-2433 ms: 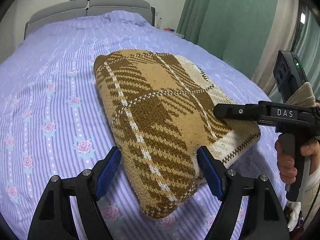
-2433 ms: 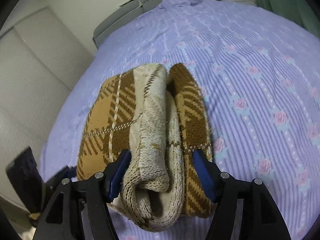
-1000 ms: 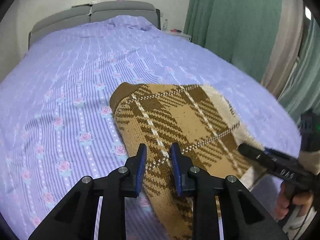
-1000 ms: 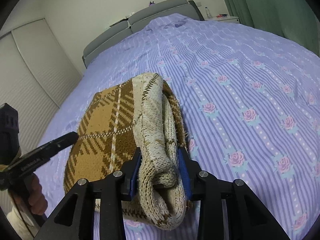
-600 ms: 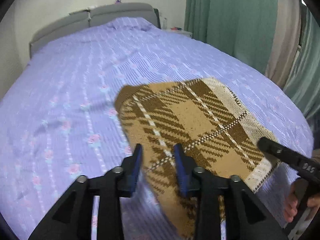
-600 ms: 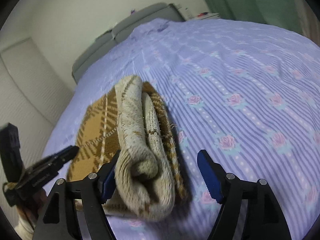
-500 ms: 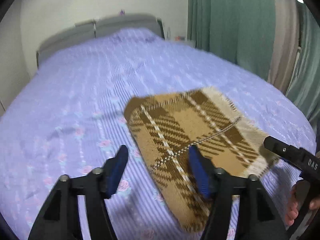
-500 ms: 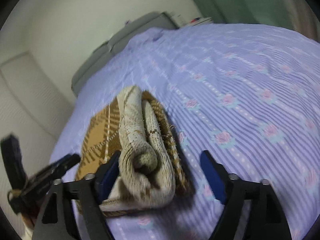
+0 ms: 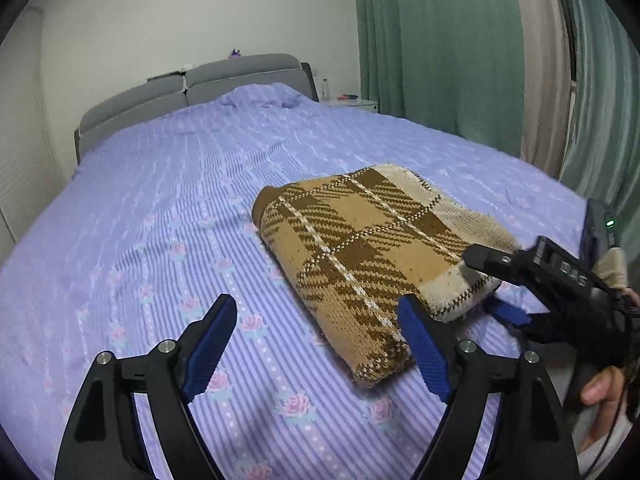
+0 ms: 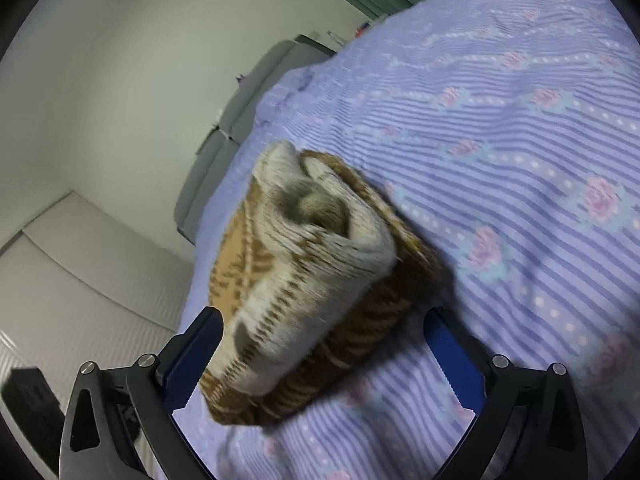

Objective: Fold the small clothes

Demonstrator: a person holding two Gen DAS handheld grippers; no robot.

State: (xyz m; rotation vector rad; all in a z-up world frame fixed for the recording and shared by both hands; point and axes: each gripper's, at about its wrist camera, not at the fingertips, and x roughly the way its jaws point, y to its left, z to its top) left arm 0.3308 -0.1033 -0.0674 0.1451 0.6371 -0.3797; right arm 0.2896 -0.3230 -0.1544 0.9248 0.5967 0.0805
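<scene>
Fingers (image 9: pixel 212 344) spread beside folded sweater (image 9: pixel 360 252) on bedspread (image 9: pixel 160 200).

Folded sweater (image 9: pixel 362 256): thick knitted wool-like cloth, coarse and fuzzy, matt; cream border (image 10: pixel 320 256) looked fluffier than the brown plaid. Bed sheet (image 9: pixel 160 200): thin ribbed woven cloth, soft, matt, printed with roses. Left gripper (image 9: pixel 320 344): matt black plastic frame with shiny metal screw heads; fingers (image 9: pixel 208 344) faced with blue ridged rubbery pads. Right gripper (image 10: pixel 324 348): same black plastic and blue pads. Headboard (image 9: pixel 192 84): grey upholstery fabric. Curtains (image 9: pixel 436 48): smooth green cloth
</scene>
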